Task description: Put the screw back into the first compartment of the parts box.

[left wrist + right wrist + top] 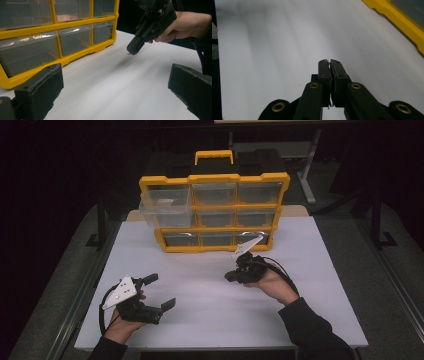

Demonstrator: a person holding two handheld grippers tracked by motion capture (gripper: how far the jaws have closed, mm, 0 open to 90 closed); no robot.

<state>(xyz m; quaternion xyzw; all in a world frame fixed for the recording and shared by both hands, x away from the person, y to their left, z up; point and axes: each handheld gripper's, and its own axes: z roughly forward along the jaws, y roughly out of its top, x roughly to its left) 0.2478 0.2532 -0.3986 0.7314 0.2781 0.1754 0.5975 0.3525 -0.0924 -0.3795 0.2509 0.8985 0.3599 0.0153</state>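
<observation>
Left tool [159,291] low over the white desk [210,320], jaws spread wide, nothing between; right tool [231,276] pressed together, empty, tilted down just before the yellow drawer box [215,212]; top-left drawer [166,206] pulled out.

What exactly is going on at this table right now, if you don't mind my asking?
A person holds a two-jaw gripper in each hand over a white table in front of a yellow drawer organiser. Its top-left drawer is pulled out; the other drawers sit flush. The right gripper is shut with nothing visible between its jaws, hovering just in front of the organiser's bottom row. The left gripper is open and empty, near the table's front edge.
</observation>
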